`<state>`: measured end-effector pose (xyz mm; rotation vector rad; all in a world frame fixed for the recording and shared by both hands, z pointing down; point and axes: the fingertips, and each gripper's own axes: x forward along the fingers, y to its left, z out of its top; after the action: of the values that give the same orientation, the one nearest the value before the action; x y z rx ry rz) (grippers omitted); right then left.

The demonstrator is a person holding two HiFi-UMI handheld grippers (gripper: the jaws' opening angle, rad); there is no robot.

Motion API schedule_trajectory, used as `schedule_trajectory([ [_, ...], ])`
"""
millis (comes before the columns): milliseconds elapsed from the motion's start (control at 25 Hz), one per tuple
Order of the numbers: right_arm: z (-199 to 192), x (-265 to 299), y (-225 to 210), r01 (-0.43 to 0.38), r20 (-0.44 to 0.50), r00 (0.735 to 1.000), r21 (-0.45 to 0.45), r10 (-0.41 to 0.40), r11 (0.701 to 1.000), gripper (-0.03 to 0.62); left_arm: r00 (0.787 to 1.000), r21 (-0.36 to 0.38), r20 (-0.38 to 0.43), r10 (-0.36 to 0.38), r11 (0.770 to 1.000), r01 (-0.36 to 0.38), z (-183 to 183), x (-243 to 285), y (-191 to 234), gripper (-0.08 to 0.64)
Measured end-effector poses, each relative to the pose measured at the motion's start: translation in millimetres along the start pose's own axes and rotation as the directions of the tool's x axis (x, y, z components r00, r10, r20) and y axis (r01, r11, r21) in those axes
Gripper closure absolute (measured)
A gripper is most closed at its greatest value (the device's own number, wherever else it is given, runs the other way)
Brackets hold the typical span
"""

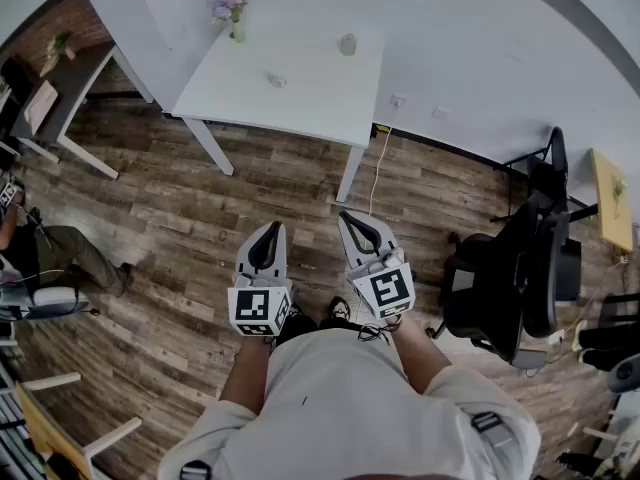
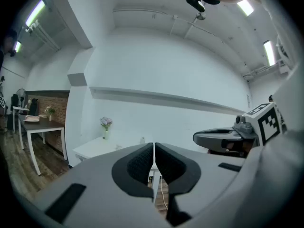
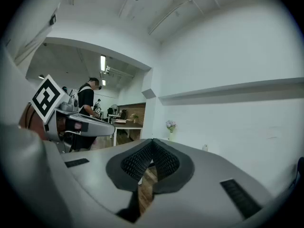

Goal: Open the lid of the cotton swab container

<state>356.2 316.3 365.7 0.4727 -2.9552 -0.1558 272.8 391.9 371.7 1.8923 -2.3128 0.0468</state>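
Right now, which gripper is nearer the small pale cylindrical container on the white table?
Right. The right gripper is almost in line with the small pale cylindrical container; the left gripper is further left. Both are short of the white table.

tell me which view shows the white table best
The head view: the whole top of the white table shows from above, with a flower vase and a small container. The left gripper view shows only part of it; the right gripper view shows barely any.

A white bench stands on the wooden floor, bearing a flower vase, a small pale jar and a small flat object, all well apart.
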Motion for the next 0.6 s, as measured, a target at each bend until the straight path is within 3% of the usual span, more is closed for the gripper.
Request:
schedule_trajectory([
  [440, -8, -4, 11, -0.001, -0.071, 0.997, 0.041, 0.004, 0.999, 0.594, 0.999, -0.005, -0.038, -0.030, 1.000, 0.030, -13, 0, -1, 0.532],
  [600, -30, -12, 11, 0.002, -0.110, 0.994, 0.078, 0.006, 0.997, 0.594, 0.993, -0.035, -0.079, -0.082, 0.996, 0.080, -35, -3, -9, 0.532],
])
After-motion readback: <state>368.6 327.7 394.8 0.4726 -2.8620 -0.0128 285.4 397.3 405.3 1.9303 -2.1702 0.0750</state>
